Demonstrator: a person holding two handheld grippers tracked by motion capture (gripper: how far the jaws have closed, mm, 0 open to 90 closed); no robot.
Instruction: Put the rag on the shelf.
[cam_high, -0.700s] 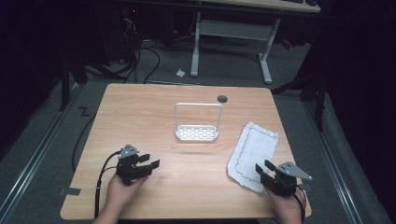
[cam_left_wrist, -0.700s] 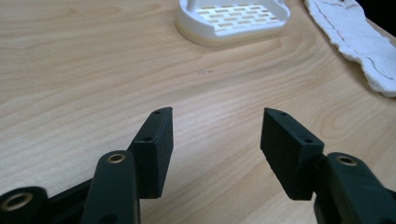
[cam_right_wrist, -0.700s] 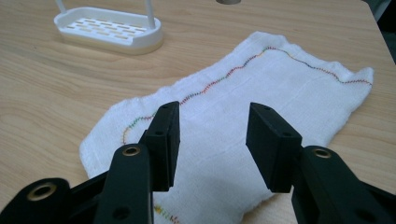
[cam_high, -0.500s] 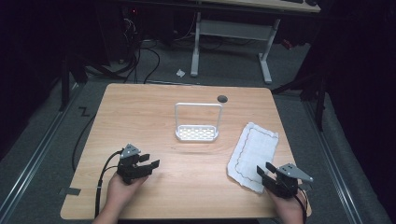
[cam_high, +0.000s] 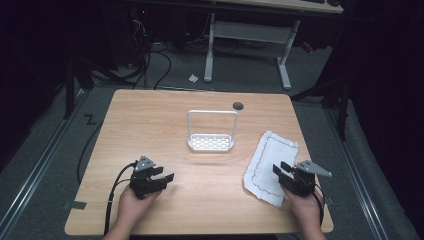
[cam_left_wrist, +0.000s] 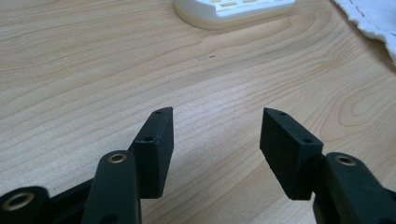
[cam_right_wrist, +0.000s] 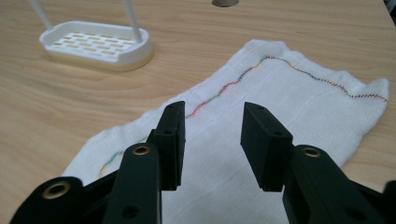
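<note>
The right gripper, jaws spread and empty, is hovering over the white stitched-edge cloth lying at four o'clock on the wooden table; it should be pinching one edge (the near one). The left gripper is waiting, also spread.

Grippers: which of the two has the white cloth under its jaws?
The right gripper. Its open jaws hover over the near end of the cloth. The left gripper has bare table under its jaws, far from the cloth.
</note>
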